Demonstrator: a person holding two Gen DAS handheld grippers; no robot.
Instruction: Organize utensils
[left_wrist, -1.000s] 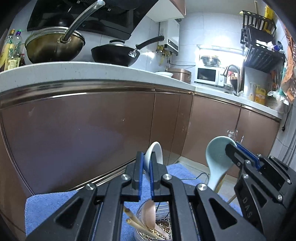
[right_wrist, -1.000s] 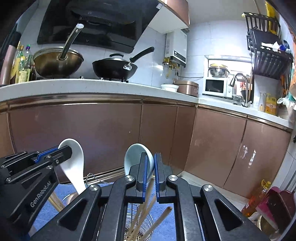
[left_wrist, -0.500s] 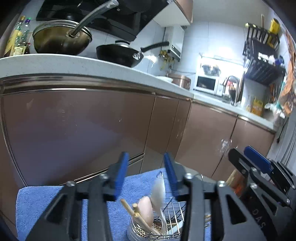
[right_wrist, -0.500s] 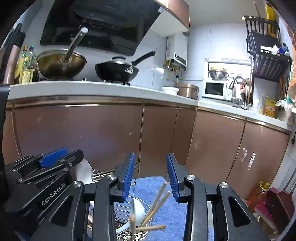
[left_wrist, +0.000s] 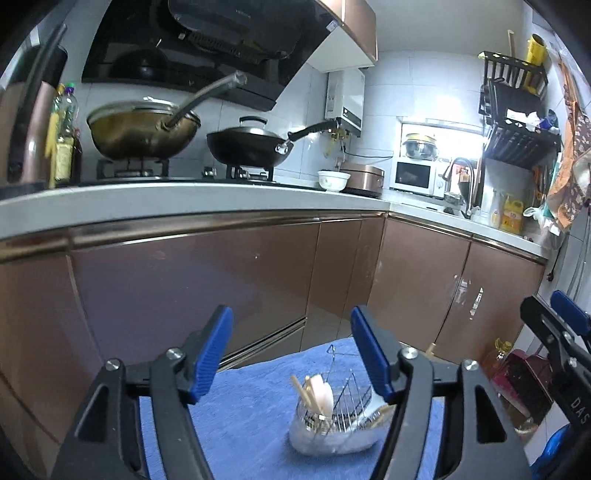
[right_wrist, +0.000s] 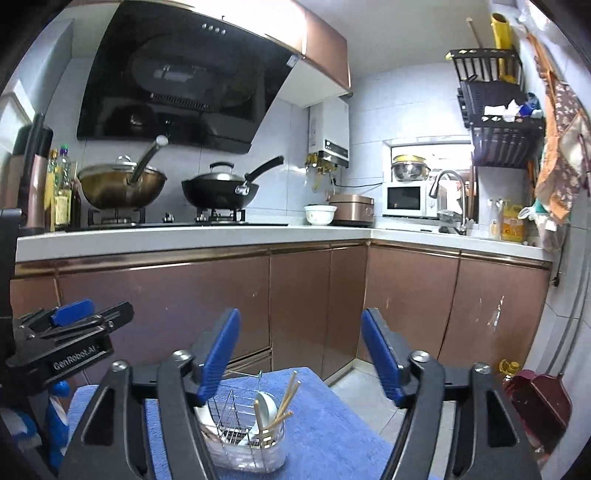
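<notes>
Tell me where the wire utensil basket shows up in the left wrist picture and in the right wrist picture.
Left wrist: the wire utensil basket sits low, right of center, on the blue towel, partly behind the right-hand finger.
Right wrist: the basket sits low, left of center, partly behind the left-hand finger.
Shared landmark: the black wok on the stove.

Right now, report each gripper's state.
Left gripper: open, holding nothing.
Right gripper: open, holding nothing.
</notes>
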